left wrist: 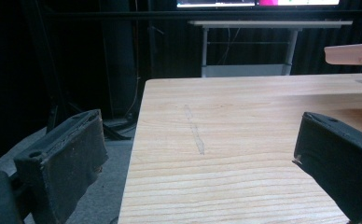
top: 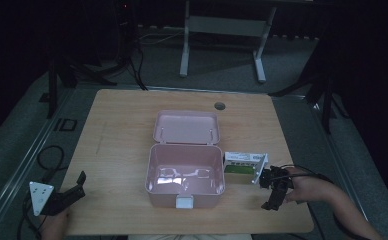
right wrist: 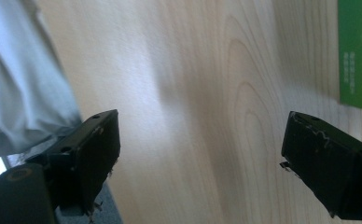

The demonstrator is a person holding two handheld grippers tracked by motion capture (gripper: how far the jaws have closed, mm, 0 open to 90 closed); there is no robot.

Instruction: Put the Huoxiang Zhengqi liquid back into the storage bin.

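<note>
Your left hand-held gripper sits at the counter's near-left corner, jaws spread wide and empty, with bare wood grain and a faint pencil-like streak ahead of it. At the middle stands a smooth pink plastic box, rounded at the corners, its lid thrown back toward the far side and a pale latch on the near wall. A green-and-white carton lies just beside its right wall. Your right hand-held gripper is near the carton, jaws apart, holding nothing, close to the near-right edge.
</note>
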